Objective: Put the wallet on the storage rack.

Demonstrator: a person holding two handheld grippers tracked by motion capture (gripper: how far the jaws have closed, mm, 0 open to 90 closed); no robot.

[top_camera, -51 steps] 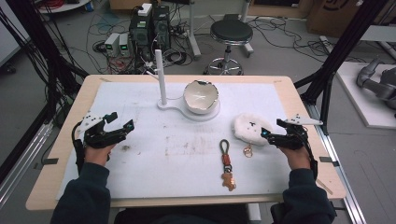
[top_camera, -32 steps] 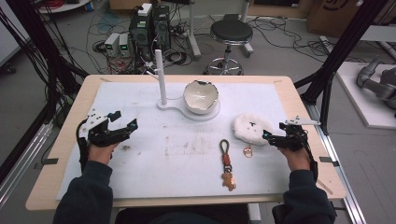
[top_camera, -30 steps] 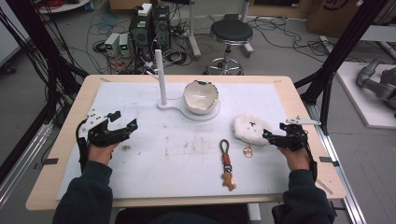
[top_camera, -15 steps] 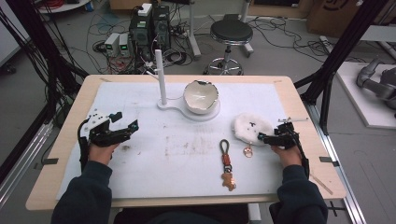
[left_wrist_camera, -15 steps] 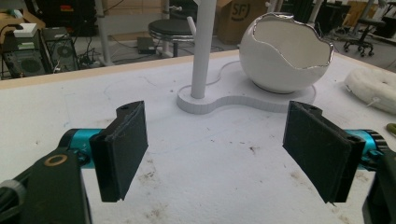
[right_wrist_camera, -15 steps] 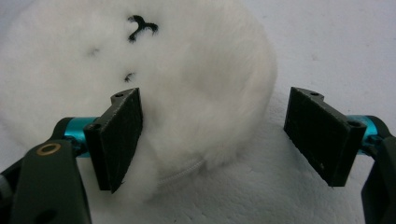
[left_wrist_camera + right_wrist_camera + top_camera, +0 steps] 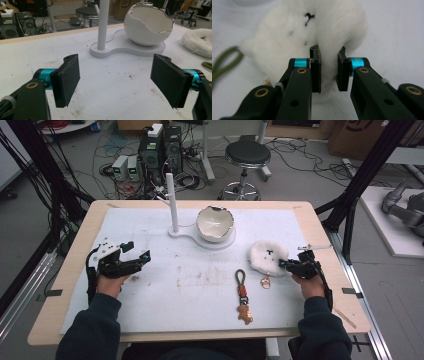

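Near the tabletop's right edge, right gripper [image 7: 328, 72] has just closed its jaws, pinching the fluffy white round plush toy [image 7: 312, 37] w/ fur between the pads; left gripper [image 7: 120, 80], jaws wide apart, holds nothing near the left edge

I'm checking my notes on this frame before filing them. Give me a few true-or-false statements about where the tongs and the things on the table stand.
1. The right tongs are closed on the white fluffy toy. True; the jaws have just been closing, and fur is pinched between them.
2. The left tongs hold the white pole. False: their jaws stand wide apart over bare table, nothing between them.
3. The eggshell-shaped bowl sits on the same white base as the pole. True.
4. The keychain lies inside the bowl. False: it lies flat on the white mat, nearer the person than the bowl.
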